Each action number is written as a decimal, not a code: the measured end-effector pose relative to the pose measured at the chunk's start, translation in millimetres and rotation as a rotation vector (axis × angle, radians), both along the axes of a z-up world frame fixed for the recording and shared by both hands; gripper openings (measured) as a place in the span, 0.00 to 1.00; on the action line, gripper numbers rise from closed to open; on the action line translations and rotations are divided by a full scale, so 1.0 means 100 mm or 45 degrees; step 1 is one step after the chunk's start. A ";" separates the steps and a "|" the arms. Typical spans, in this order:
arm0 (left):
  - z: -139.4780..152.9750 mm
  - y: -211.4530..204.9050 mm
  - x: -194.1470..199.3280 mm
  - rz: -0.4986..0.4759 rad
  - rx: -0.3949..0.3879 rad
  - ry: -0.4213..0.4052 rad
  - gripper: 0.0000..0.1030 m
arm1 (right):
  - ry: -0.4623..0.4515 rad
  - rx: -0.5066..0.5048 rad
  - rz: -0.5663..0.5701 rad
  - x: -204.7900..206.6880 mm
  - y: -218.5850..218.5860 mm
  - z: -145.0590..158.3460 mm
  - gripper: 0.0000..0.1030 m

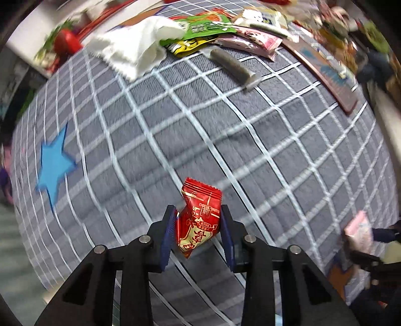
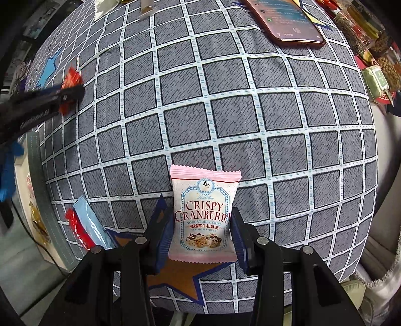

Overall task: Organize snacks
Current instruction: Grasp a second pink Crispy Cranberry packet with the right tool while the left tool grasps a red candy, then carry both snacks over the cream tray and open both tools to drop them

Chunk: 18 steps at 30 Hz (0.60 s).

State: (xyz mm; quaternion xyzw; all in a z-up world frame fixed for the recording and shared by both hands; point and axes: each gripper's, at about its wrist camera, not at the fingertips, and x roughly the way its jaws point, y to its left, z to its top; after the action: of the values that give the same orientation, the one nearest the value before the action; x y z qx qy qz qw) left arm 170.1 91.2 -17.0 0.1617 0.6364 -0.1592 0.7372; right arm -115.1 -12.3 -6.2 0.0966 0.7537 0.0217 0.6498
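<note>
My left gripper (image 1: 198, 210) is shut on a red snack packet (image 1: 199, 218) and holds it above the grey checked tablecloth (image 1: 175, 130). My right gripper (image 2: 200, 208) is shut on a pink and white "Crispy Cranberry" packet (image 2: 204, 215), held upright over the cloth. The right gripper with its pink packet (image 1: 358, 233) shows at the lower right of the left wrist view. The left gripper with the red packet (image 2: 71, 80) shows blurred at the left of the right wrist view. A pile of snack packets (image 1: 208, 30) lies at the far edge of the table.
A phone (image 2: 283, 20) lies on the cloth at the far right. A white crumpled bag (image 1: 135, 50) and a grey stick packet (image 1: 233, 67) lie near the pile. A light blue packet (image 2: 91, 225) and a red one (image 2: 77, 230) lie beside a box (image 2: 42, 200) at the left edge.
</note>
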 end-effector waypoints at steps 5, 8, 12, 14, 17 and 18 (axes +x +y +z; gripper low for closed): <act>0.22 0.19 -0.52 0.108 -0.079 0.037 0.36 | 0.021 0.014 -0.021 -0.22 0.12 -0.01 0.44; 0.35 0.29 -0.81 0.152 -0.104 0.043 0.36 | 0.026 0.016 -0.013 -0.31 0.12 -0.02 0.44; 0.53 0.45 -1.17 0.233 -0.114 0.033 0.36 | 0.022 0.022 -0.010 -0.38 0.13 0.01 0.44; 0.59 0.52 -1.26 0.268 -0.111 0.026 0.36 | 0.020 0.031 -0.017 -0.40 0.14 0.07 0.44; 0.71 0.65 -1.37 0.308 -0.104 -0.001 0.36 | 0.008 0.041 -0.017 -0.39 0.15 0.14 0.44; 0.72 0.66 -1.38 0.316 -0.100 -0.011 0.36 | 0.004 0.042 -0.014 -0.37 0.16 0.18 0.44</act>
State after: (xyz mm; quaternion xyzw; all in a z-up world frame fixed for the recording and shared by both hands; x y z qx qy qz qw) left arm 32.6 156.8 55.3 0.0534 0.6418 -0.0909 0.7596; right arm -152.2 3.6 12.1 0.1112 0.7536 0.0304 0.6471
